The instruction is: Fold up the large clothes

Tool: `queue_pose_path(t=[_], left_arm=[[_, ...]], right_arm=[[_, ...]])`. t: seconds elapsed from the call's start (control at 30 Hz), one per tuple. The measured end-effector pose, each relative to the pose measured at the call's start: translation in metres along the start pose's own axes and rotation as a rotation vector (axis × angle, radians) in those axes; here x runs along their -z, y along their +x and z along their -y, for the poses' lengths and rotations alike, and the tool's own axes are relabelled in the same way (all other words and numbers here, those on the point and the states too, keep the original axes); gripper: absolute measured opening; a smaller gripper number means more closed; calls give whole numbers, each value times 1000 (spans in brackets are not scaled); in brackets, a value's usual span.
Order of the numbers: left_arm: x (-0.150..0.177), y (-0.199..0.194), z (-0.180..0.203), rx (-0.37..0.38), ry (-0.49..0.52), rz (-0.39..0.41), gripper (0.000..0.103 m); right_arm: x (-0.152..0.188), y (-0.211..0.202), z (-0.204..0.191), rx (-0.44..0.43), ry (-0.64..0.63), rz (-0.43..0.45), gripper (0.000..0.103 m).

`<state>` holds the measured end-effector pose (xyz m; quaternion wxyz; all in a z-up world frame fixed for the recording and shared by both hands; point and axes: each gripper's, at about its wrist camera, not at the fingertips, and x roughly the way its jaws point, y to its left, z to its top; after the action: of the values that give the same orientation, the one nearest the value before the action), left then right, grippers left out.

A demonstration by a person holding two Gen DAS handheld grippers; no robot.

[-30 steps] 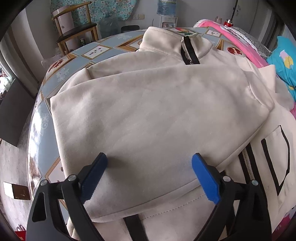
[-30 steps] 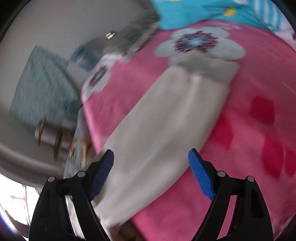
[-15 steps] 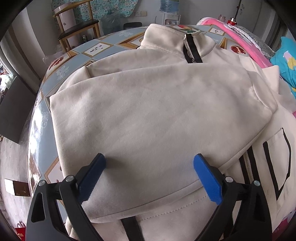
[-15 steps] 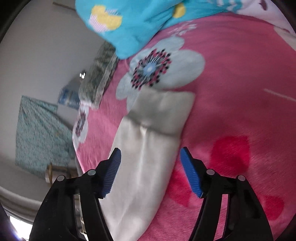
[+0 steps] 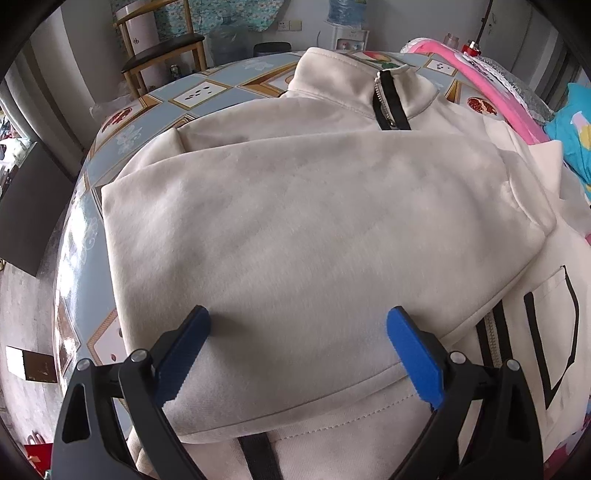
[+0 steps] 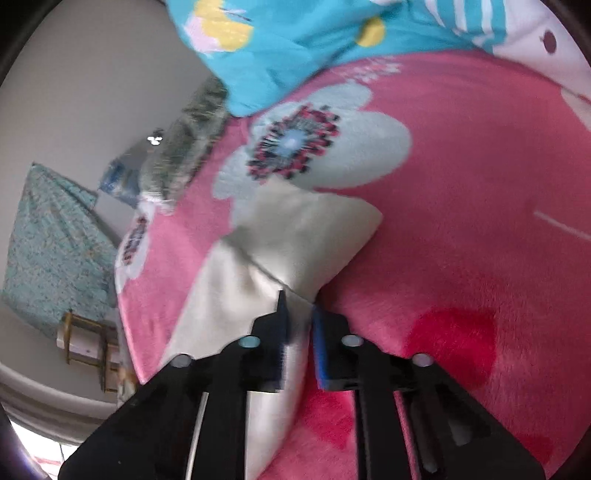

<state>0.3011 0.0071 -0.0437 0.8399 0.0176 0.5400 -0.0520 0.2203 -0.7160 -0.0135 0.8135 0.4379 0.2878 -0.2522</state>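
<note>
A cream zip jacket (image 5: 314, 221) lies spread on the patterned table (image 5: 199, 92), one side folded over its front, collar and black zipper at the far end. My left gripper (image 5: 297, 325) hovers open just above the folded layer near the hem, nothing between its blue pads. In the right wrist view the jacket's cream sleeve (image 6: 236, 314) stretches over a pink floral blanket (image 6: 461, 184), its cuff (image 6: 306, 240) at the far end. My right gripper (image 6: 298, 314) is closing its jaws on the sleeve just behind the cuff, and the cloth bunches between the pads.
A turquoise printed cloth (image 6: 295, 44) lies on the blanket beyond the cuff. A wooden chair (image 5: 162, 62) stands past the table's far left corner. The pink blanket (image 5: 491, 85) borders the table on the right in the left wrist view. A water dispenser (image 5: 347, 26) stands by the wall.
My right gripper moved along the sleeve toward the cuff and closed from wide open onto the cloth. The left gripper and the jacket body stayed put.
</note>
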Motion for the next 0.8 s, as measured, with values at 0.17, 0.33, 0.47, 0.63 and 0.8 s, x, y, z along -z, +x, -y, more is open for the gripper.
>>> queue_pose_path(t=[0.17, 0.33, 0.47, 0.63, 0.8], left_arm=[[1, 1, 2, -12, 22, -3, 95], [1, 1, 2, -7, 13, 1, 95], [1, 1, 1, -6, 16, 6, 95], [2, 0, 0, 5, 6, 14, 95], [1, -3, -4, 33, 4, 22, 94]], right_arm=[[10, -46, -51, -52, -167, 89, 11], [31, -100, -117, -152, -329, 159, 10], [58, -137, -177, -261, -451, 179, 10], [102, -175, -242, -404, -579, 185, 10], [150, -189, -299, -553, -657, 114, 10]])
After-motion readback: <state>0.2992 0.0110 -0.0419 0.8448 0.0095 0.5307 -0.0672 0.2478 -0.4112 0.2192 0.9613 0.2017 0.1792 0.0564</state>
